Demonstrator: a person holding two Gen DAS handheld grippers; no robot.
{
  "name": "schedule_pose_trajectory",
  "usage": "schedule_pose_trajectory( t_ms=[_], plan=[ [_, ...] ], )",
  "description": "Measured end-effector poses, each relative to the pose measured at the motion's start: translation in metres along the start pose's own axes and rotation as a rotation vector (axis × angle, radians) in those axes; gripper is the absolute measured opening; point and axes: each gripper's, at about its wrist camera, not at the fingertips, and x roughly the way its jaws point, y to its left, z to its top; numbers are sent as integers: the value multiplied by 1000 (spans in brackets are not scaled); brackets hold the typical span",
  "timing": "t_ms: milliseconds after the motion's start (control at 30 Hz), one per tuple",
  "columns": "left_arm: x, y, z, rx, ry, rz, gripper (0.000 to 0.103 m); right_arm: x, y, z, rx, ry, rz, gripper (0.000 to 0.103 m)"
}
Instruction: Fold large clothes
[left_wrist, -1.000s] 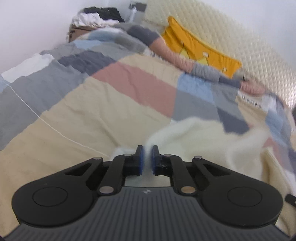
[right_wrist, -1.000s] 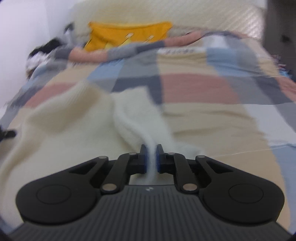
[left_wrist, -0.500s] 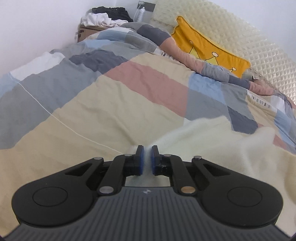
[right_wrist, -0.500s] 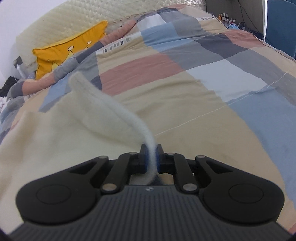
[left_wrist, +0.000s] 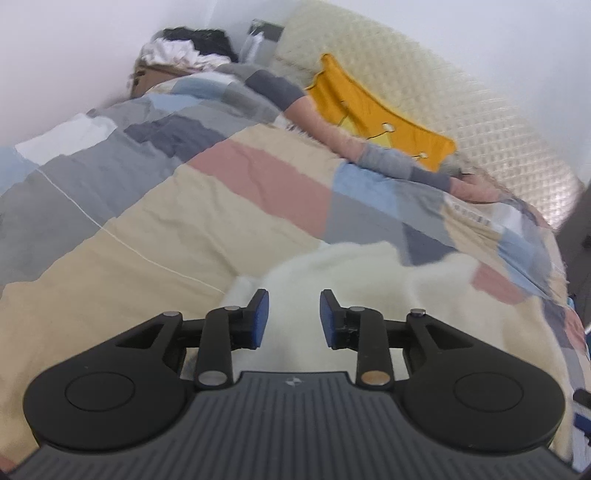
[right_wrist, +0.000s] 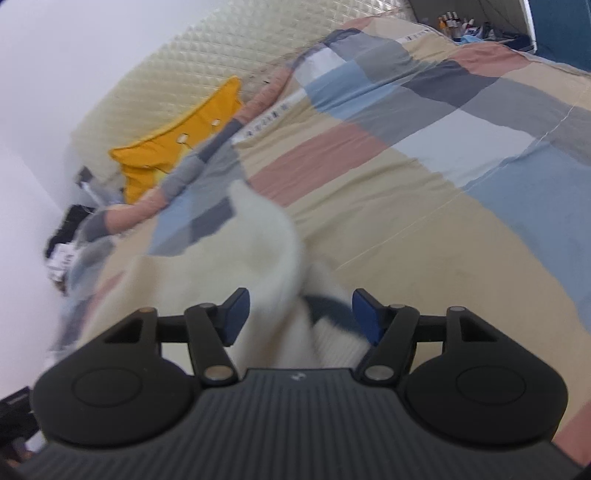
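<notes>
Both claws stand apart with nothing pinched. The left claw (left_wrist: 291, 317) has just been opening; the cream fleece garment (left_wrist: 369, 280) lies on the bed under and beyond its gap, touching neither blue pad. The right claw (right_wrist: 300, 314) has also just been opening, wider, and a thick fold of the same garment (right_wrist: 266, 236), with a ribbed hem and a dark patch, sits loose between its fingers. A second ago each claw was clamped tight on an edge of this fabric, the right one holding up a raised strip; now that strip has dropped. Beyond the garment spreads the patchwork duvet (left_wrist: 155, 236), and far ahead a yellow pillow (left_wrist: 373, 122) leans on the quilted headboard (left_wrist: 424, 85). The fleece looks light, soft and limp, likely to sag and bunch; a seam, hem or corner probably gives the surest hold.
</notes>
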Motion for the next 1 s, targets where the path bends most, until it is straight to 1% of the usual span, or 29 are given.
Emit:
schedule_pose_trajectory(
  t_ms=[100,200,233,333,433,500,567,633,700,800,900,1000],
  plan=[
    [-17,-11,-11,28,-2,-38,36,-18,12,-9,-29,-24,30,65],
    [-29,-25,-23,65,5,-77,36,-26,27,-22,-86,-12,73,65],
    [-32,-31,-29,85,3,-82,36,-25,32,-27,-115,-4,71,65],
    [-31,-43,-39,131,21,-91,36,-16,43,-37,-200,24,20,65],
    [-20,-47,-47,141,63,-90,36,0,50,-44,-280,72,-46,64],
    [-12,-47,-51,139,90,-80,36,8,53,-50,-325,65,-112,61],
    [-7,-46,-52,129,107,-79,36,10,55,-54,-353,49,-150,60],
    [-4,-43,-52,119,116,-80,36,10,53,-55,-344,33,-185,55],
    [-1,-39,-51,106,123,-83,36,9,45,-52,-305,16,-218,55],
    [1,-38,-50,98,127,-84,36,6,28,-44,-209,-1,-250,56],
    [1,-38,-50,107,127,-83,36,4,10,-39,-95,-5,-243,56],
    [1,-38,-50,116,126,-79,36,2,4,-37,-35,-11,-227,56]
  ],
)
